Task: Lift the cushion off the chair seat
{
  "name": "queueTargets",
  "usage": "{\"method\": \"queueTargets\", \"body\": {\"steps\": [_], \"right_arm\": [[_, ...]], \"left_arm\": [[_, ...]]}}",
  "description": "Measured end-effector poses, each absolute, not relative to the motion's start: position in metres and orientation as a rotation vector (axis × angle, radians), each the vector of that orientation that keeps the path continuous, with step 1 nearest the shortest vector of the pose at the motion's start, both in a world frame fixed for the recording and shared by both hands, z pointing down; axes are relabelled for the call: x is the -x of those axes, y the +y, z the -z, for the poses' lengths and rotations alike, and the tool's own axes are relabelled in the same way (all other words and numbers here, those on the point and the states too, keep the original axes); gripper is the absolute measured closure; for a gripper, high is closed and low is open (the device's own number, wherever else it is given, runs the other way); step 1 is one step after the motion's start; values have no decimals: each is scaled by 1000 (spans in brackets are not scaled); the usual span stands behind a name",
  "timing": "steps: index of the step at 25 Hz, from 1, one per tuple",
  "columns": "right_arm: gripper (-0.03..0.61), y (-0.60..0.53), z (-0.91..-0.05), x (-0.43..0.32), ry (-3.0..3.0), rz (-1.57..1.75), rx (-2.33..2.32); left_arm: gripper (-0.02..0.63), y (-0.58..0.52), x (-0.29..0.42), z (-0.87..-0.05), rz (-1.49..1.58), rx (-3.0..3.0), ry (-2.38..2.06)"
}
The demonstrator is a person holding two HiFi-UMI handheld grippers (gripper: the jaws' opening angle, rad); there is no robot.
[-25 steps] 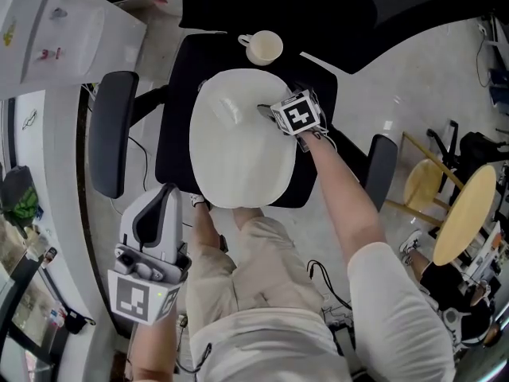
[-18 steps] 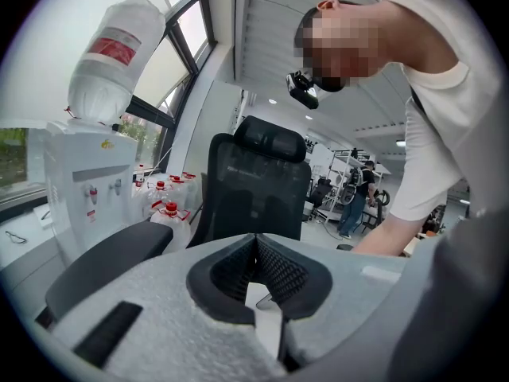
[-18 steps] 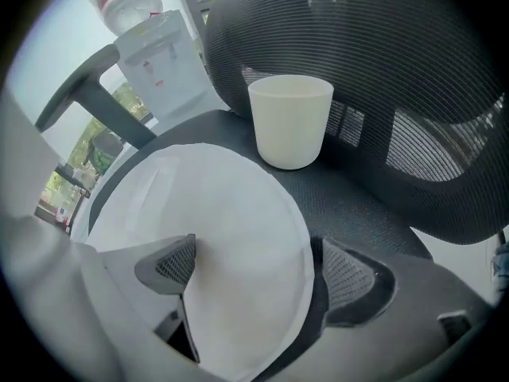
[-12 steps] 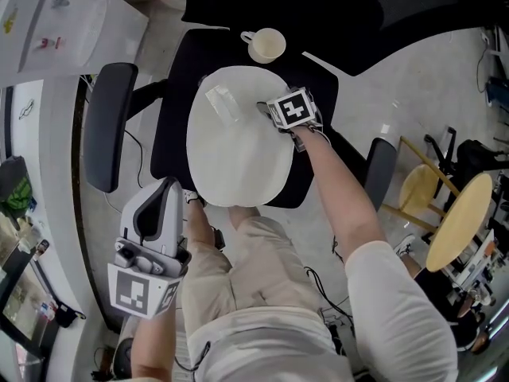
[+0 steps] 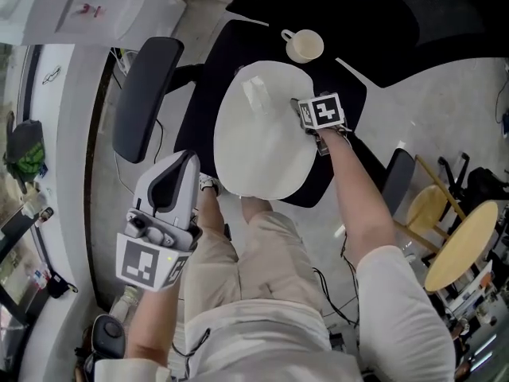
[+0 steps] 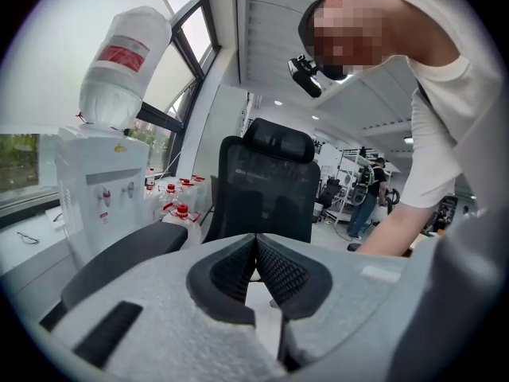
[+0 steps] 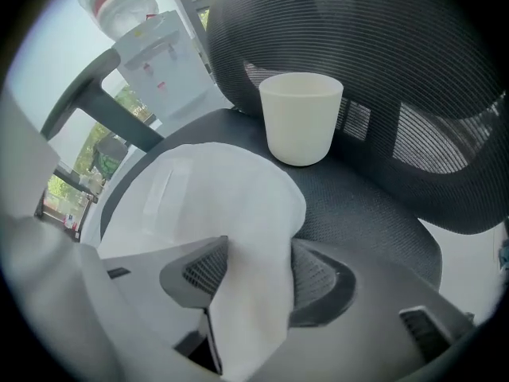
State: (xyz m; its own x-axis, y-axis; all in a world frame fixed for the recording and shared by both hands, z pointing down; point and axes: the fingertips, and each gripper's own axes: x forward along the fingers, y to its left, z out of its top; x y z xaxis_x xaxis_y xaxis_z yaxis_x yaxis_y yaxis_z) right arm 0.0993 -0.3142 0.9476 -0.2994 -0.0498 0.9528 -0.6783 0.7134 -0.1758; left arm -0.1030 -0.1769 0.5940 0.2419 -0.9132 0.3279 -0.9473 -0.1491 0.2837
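Observation:
A round white cushion (image 5: 258, 134) lies on the black chair seat (image 5: 211, 78). My right gripper (image 5: 301, 108) points steeply down at the cushion's right edge. In the right gripper view its jaws are closing, and a bunched fold of the cushion (image 7: 238, 205) fills the gap of the right gripper (image 7: 258, 249) and touches both pads. My left gripper (image 5: 189, 165) hangs in front of the seat, left of the person's legs, away from the cushion. In its own view the left gripper (image 6: 254, 241) is shut and holds nothing.
A cream cup (image 5: 305, 46) stands on the seat behind the cushion, close to the mesh backrest (image 7: 358, 38). Armrests (image 5: 147, 98) flank the seat. A water dispenser (image 6: 103, 173) stands at the left and a wooden stool (image 5: 465, 241) at the right.
The head view has swung, so the chair sits further right and higher in the picture. My right gripper stays at the cushion's right edge. The left gripper has shifted slightly.

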Motion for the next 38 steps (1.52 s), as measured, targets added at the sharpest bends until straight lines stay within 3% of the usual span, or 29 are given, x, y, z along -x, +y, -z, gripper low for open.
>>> {"method": "queueTargets", "body": {"steps": [1, 4, 8, 21, 38], "right_arm": [[369, -313, -945, -98, -1791, -691, -577], [467, -306, -940, -98, -1799, -679, -579], [520, -289, -938, -104, -1807, -781, -599], [538, -236, -909, -112, -1841, -1087, -745], [543, -201, -779, -90, -2068, -1081, -899]], "left_arm": [[598, -177, 104, -593, -101, -2096, -1704], [598, -177, 104, -589, -89, -2102, -1708], [598, -174, 99, -586, -86, -2118, -1687], [598, -161, 105, -563, -76, -2208, -1638], [598, -122, 102, -492, -60, -2348, -1582]]}}
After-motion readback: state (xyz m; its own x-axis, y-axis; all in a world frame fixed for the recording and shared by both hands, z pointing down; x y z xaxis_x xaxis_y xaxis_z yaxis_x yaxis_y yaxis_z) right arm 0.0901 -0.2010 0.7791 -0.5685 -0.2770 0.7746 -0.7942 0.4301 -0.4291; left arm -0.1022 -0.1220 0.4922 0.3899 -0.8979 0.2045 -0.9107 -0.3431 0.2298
